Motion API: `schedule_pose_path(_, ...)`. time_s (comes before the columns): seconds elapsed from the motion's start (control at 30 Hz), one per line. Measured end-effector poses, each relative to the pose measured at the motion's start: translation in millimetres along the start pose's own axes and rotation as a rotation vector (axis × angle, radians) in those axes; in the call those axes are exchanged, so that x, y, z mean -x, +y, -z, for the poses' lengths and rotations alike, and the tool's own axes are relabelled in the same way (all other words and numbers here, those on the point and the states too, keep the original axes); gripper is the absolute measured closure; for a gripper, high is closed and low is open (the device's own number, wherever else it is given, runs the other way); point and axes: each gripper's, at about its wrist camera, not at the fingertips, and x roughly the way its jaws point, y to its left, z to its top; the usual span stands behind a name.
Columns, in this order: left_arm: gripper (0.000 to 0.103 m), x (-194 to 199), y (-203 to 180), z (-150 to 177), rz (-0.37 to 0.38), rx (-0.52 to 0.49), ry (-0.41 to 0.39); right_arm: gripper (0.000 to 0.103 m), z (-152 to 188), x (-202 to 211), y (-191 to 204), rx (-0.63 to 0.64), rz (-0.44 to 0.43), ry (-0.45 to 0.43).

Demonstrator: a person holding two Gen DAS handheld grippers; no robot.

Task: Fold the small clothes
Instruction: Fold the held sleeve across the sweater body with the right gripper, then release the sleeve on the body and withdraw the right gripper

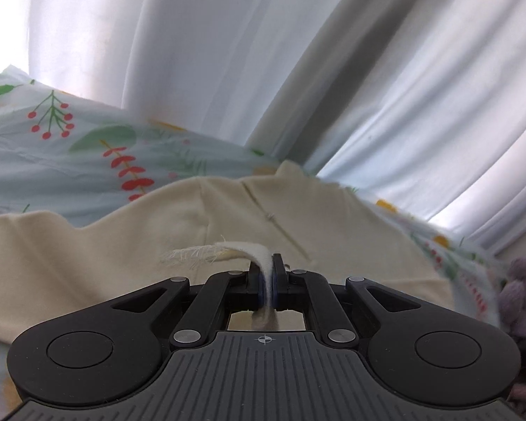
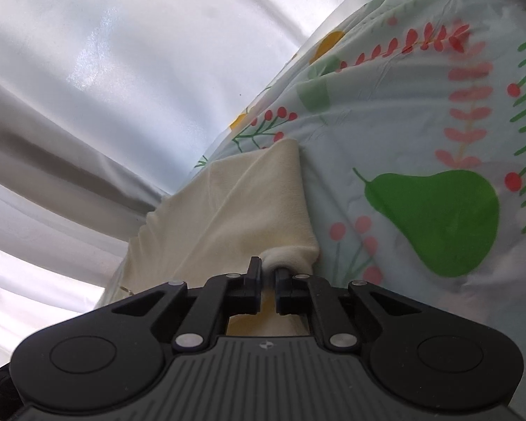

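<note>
White curtains hang behind the floral cloth covering the surface under my work. On that cloth lies the cream garment, its zipper facing up. My left hand-held gripper is clamped on the garment's frayed drawstring. My right hand-held gripper pinches a bunched cream edge beside the printed green pear.

The black two-finger left gripper is clamped on a frayed cream fabric strip that curls out over its fingers. Just beyond the gripper lies the cream-coloured small garment, spread on a pale blue floral-print sheet. White pleated curtains hang behind the sheet.
</note>
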Motion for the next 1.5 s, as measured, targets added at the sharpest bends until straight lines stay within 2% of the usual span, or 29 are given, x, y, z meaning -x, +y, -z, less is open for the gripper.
schedule_pose_path(0.03, 0.097, -7.5, 1.3, 6.2, -0.024, -0.024, 0.022, 0.096, -1.2, 4.6, 1.3, 0.022, 0.001, 0.014)
schedule_pose_path(0.1, 0.097, -16.5, 5.5, 16.0, -0.054, -0.044, 0.050, 0.087, -4.6, 16.1, 8.0, 0.101, 0.015, 0.034)
schedule_pose_path(0.17, 0.097, -19.3, 10.2, 22.1, -0.055, -0.040, 0.055, 0.086, -8.7, 25.9, 17.3, 0.189, 0.021, 0.027)
schedule_pose_path(0.23, 0.097, -19.9, 13.8, 24.4, -0.060, -0.030, 0.053, 0.079, -13.0, 27.9, 33.4, 0.312, 0.070, -0.009)
schedule_pose_path(0.27, 0.097, -19.9, 14.6, 24.4, -0.062, -0.029, 0.052, 0.070, -15.2, 24.6, 43.2, 0.386, 0.115, -0.033)
schedule_pose_path(0.3, 0.097, -19.6, 15.1, 24.3, -0.065, -0.029, 0.052, 0.066, -17.1, 18.9, 50.7, 0.443, 0.148, -0.040)
schedule_pose_path(0.43, 0.097, -16.3, 13.9, 21.7, -0.065, -0.042, 0.050, 0.066, -25.3, -17.6, 72.8, 0.599, 0.221, -0.021)
schedule_pose_path(0.57, 0.097, -15.8, 13.8, 20.3, -0.067, -0.048, 0.047, 0.066, -30.3, -49.2, 84.5, 0.689, 0.280, 0.017)
schedule_pose_path(0.7, 0.097, -16.8, 15.1, 19.7, -0.066, -0.048, 0.042, 0.062, -33.5, -61.0, 92.5, 0.759, 0.220, 0.031)
schedule_pose_path(0.77, 0.097, -16.4, 16.0, 18.6, -0.063, -0.045, 0.034, 0.061, -33.7, -66.7, 92.6, 0.782, 0.162, 0.080)
schedule_pose_path(0.83, 0.097, -16.9, 17.0, 17.4, -0.060, -0.038, 0.032, 0.061, -30.8, -70.6, 92.3, 0.824, 0.161, 0.098)
schedule_pose_path(0.87, 0.097, -17.5, 17.1, 17.0, -0.061, -0.038, 0.032, 0.062, -27.9, -70.7, 93.7, 0.862, 0.161, 0.094)
schedule_pose_path(0.93, 0.097, -18.9, 16.1, 16.2, -0.068, -0.046, 0.029, 0.070, -24.3, -70.4, 95.9, 0.896, 0.156, 0.093)
schedule_pose_path(1.0, 0.097, -19.0, 14.2, 15.1, -0.073, -0.057, 0.020, 0.098, -21.0, -69.9, 98.7, 0.911, 0.147, 0.088)
schedule_pose_path(1.03, 0.097, -18.6, 13.0, 14.0, -0.074, -0.062, 0.012, 0.100, -17.6, -70.4, 100.7, 0.937, 0.164, 0.074)
schedule_pose_path(1.17, 0.096, -17.1, 11.2, 11.6, -0.071, -0.059, -0.012, 0.103, -9.3, -71.5, 105.0, 0.995, 0.240, -0.020)
schedule_pose_path(1.23, 0.093, -21.1, 11.7, 13.4, -0.111, -0.072, 0.000, 0.103, -14.4, -70.0, 101.5, 0.972, 0.315, -0.077)
schedule_pose_path(1.3, 0.077, -24.3, 12.0, 16.1, -0.189, -0.095, 0.028, 0.103, -18.8, -64.3, 101.0, 0.929, 0.338, -0.086)
schedule_pose_path(1.37, 0.070, -18.4, 11.3, 21.1, -0.237, -0.118, 0.015, 0.103, -17.6, -51.1, 103.2, 0.903, 0.269, -0.050)
schedule_pose_path(1.5, 0.061, 2.7, 6.1, 29.0, -0.219, -0.124, -0.039, 0.103, 6.0, -34.8, 113.0, 0.949, 0.143, 0.025)
